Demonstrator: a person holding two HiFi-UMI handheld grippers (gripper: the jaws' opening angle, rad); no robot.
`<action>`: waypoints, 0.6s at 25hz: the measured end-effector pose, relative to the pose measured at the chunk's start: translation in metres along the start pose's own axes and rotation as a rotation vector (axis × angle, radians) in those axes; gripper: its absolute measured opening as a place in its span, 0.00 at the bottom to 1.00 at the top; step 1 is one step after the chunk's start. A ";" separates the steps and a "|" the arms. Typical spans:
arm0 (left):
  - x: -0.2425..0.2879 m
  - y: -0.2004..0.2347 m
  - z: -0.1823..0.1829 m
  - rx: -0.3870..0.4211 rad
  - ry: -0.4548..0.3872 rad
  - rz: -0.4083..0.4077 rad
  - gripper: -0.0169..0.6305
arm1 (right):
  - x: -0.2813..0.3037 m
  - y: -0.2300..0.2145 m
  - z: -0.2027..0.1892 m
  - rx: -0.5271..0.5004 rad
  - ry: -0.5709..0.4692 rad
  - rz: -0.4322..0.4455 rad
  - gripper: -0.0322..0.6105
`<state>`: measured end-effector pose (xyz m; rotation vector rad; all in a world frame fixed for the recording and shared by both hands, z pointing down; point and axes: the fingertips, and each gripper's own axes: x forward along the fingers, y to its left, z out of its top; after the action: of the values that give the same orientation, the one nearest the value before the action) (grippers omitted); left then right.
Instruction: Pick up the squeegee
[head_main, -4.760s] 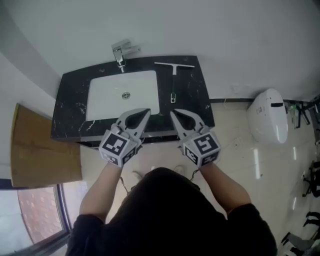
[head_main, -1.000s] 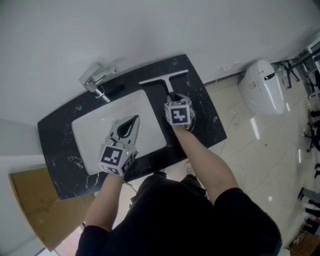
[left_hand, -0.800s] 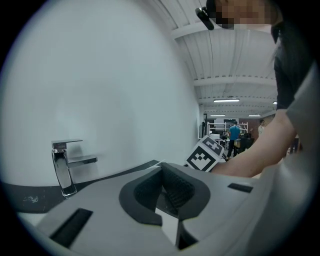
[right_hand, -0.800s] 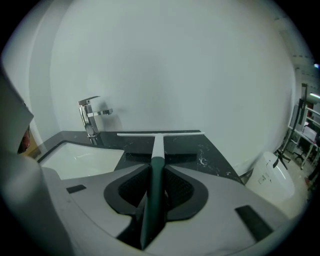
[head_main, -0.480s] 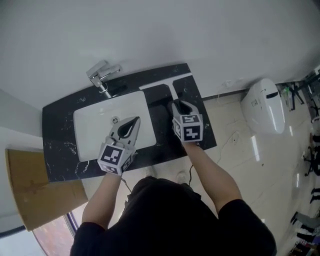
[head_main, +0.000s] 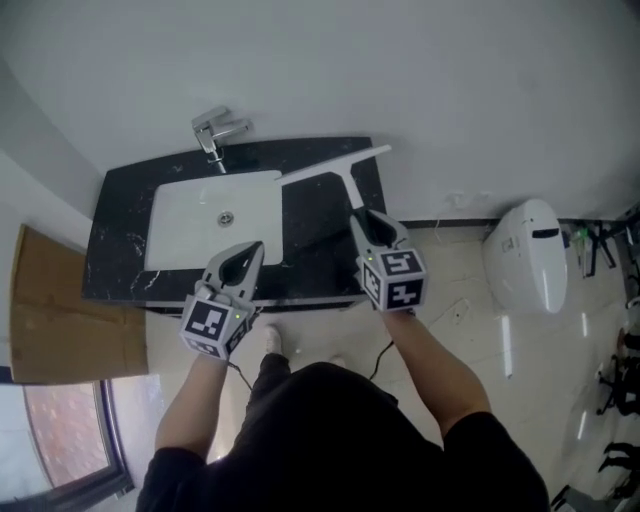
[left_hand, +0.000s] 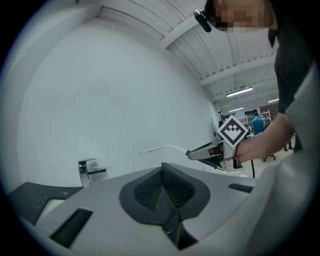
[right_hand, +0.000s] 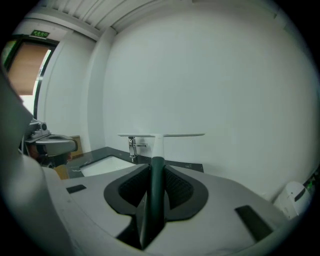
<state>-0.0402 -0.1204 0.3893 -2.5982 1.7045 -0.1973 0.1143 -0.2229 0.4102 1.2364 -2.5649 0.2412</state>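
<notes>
The squeegee has a white blade and a dark green handle. It hangs in the air above the right end of the black counter, blade toward the wall. My right gripper is shut on its handle. In the right gripper view the handle runs straight between the pads and the blade lies level ahead. My left gripper hovers at the counter's front edge, shut and with nothing in it. The left gripper view shows its pads meeting, with the squeegee and right gripper beyond.
A white sink basin is set in the counter, with a chrome tap at the wall. A white toilet stands on the tiled floor to the right. A wooden board leans at the left.
The right gripper has lifted the squeegee off the counter and drawn it back toward the person. The left gripper has pulled back from over the sink to the counter's front edge.
</notes>
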 end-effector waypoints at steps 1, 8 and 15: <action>-0.007 -0.006 0.003 0.007 -0.001 0.015 0.03 | -0.010 0.001 0.002 -0.008 -0.011 0.016 0.21; -0.041 -0.037 0.027 0.086 -0.015 0.053 0.03 | -0.064 0.014 0.014 -0.031 -0.087 0.076 0.21; -0.066 -0.044 0.032 0.174 -0.027 -0.002 0.03 | -0.093 0.049 0.017 -0.046 -0.136 0.083 0.21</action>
<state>-0.0226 -0.0441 0.3557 -2.4669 1.5985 -0.2946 0.1282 -0.1288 0.3629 1.1692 -2.7247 0.1178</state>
